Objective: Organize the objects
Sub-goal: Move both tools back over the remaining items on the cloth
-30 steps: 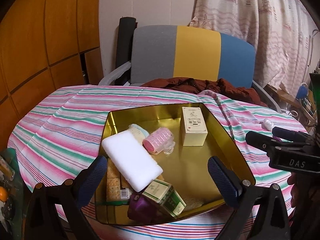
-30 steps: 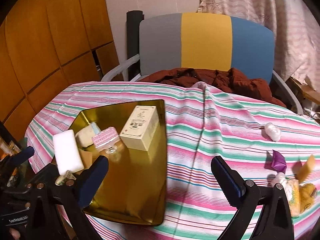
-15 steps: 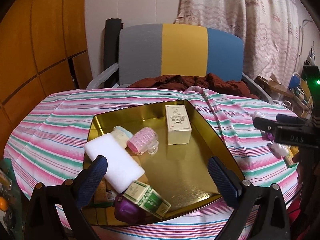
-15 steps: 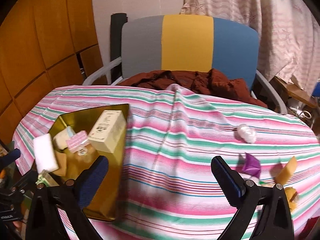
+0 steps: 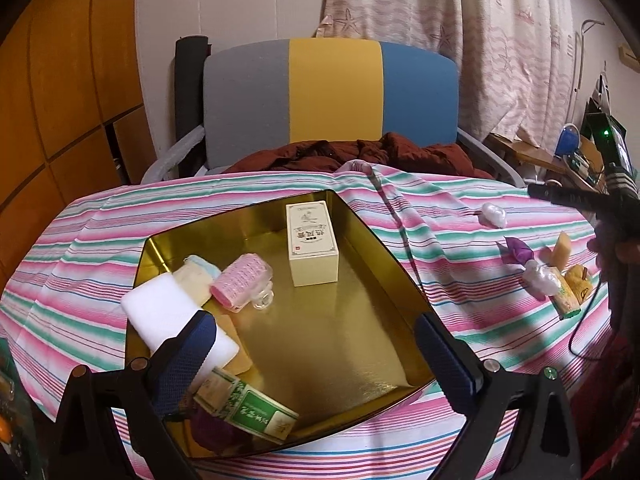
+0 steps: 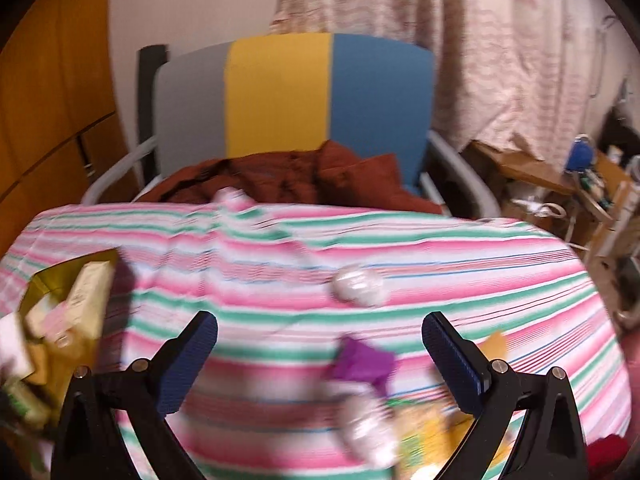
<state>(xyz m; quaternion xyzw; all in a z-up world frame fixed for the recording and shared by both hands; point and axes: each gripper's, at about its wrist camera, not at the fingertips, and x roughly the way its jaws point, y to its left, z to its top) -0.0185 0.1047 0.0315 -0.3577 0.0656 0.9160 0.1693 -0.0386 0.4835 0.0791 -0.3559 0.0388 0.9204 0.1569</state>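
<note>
A gold tray [image 5: 360, 344] lies on the striped cloth and holds a cream box [image 5: 312, 246], a pink hair roller [image 5: 242, 282], a white sponge [image 5: 168, 320] and a green-labelled box [image 5: 248, 408]. My left gripper [image 5: 316, 348] hovers open over the tray's near half, holding nothing. To the right on the cloth lie a white wrapped ball [image 6: 358, 284], a purple wrapper [image 6: 362, 364] and yellow snack packets [image 6: 424, 432]. My right gripper [image 6: 320, 352] stands open above that pile, with the purple wrapper between its fingers' lines; the view is blurred.
A grey, yellow and blue chair [image 5: 332, 96] with a dark red garment [image 5: 360, 156] stands behind the table. Wooden panels are at the left, curtains at the right. A cluttered side shelf [image 6: 592, 184] is at the far right. A fold runs across the cloth [image 5: 400, 224].
The right gripper has swung right, away from the tray and over the loose items on the cloth. The left gripper has drawn back slightly, still over the tray. Both stay open.
</note>
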